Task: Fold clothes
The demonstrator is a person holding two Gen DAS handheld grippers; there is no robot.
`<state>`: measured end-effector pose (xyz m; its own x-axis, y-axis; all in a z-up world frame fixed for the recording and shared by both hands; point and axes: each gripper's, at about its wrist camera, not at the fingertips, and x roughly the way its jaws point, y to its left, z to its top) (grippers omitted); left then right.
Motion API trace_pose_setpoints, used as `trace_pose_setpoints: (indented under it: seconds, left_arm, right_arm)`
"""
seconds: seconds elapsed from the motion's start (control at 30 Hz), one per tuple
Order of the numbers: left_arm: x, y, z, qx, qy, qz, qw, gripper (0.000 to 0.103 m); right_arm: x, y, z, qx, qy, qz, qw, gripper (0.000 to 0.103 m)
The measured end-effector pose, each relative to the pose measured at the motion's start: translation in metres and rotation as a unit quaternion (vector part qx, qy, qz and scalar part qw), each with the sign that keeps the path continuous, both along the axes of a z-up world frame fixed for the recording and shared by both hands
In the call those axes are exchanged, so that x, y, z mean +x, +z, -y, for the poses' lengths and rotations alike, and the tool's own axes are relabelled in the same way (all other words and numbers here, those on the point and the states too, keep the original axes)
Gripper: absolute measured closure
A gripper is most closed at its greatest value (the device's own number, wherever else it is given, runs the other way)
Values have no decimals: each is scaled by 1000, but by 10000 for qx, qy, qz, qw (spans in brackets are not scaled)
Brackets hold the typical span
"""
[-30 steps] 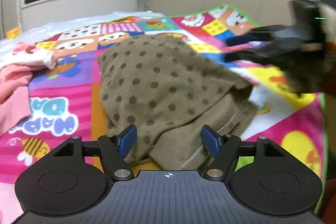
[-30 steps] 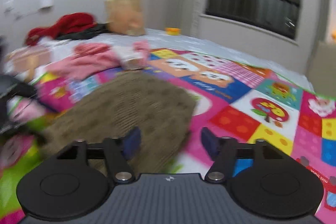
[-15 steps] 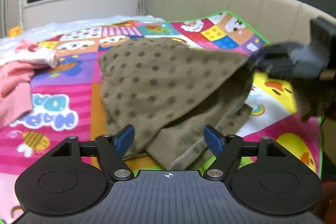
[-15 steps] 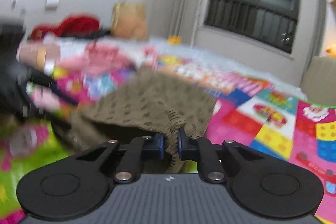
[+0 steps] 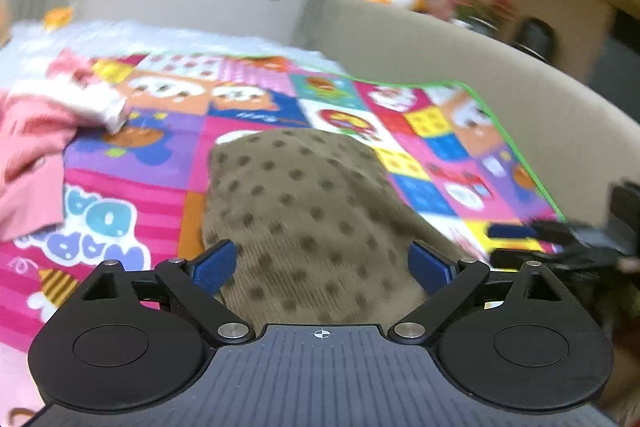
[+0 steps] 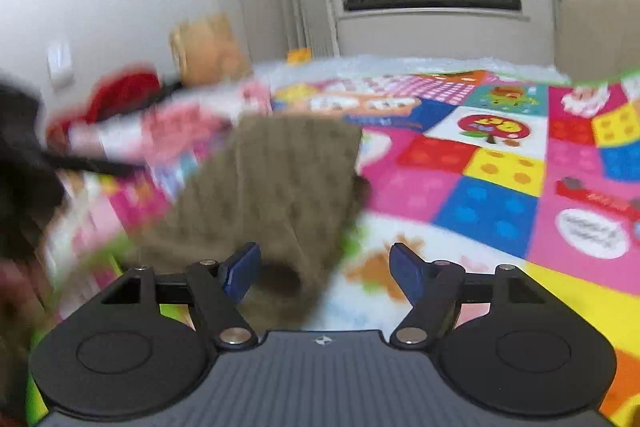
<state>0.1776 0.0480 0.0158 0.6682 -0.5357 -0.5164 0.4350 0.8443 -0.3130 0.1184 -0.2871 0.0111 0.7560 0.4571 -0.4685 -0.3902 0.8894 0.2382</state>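
Your left gripper [image 5: 320, 263] and right gripper [image 6: 324, 267] are both wide apart and empty, and the brown spotty top [image 5: 304, 219] right in front of them looks soft and floppy, so pinch it at an edge.

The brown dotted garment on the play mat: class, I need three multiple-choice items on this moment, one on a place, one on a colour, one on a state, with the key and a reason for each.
1. Where does the pink clothing lie relative to the brown dotted garment in the left wrist view?
A. To its left
B. On top of it
C. To its right

2. What colour are the pads on the gripper fingers?
A. Red
B. Blue
C. Green

3. What state is the right gripper in?
A. Shut on the garment
B. Shut on nothing
C. Open

Key:
1 A: the pink heap sits at the mat's left edge, apart from the garment.
2 B: both pads show blue against the black linkage.
3 C: the fingers stand wide apart, with cloth and mat visible between them.
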Motion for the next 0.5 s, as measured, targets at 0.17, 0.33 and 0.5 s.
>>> trace_pose_setpoints:
  seconds: [0.17,0.33,0.5]
  left_arm:
    - [48,-18,5,-226,576,-561,9965,5]
    - [64,-32,1,-318,387,-631,9967,3]
    - [80,-46,-3,-410,198,-700,9965,25]
  right_arm:
    - [54,4,-6,850,-271,-392,9952,16]
    - [113,-39,-29,553,-156,-1305,9898,15]
    - [140,-55,-48,672,655,-1313,9869,45]
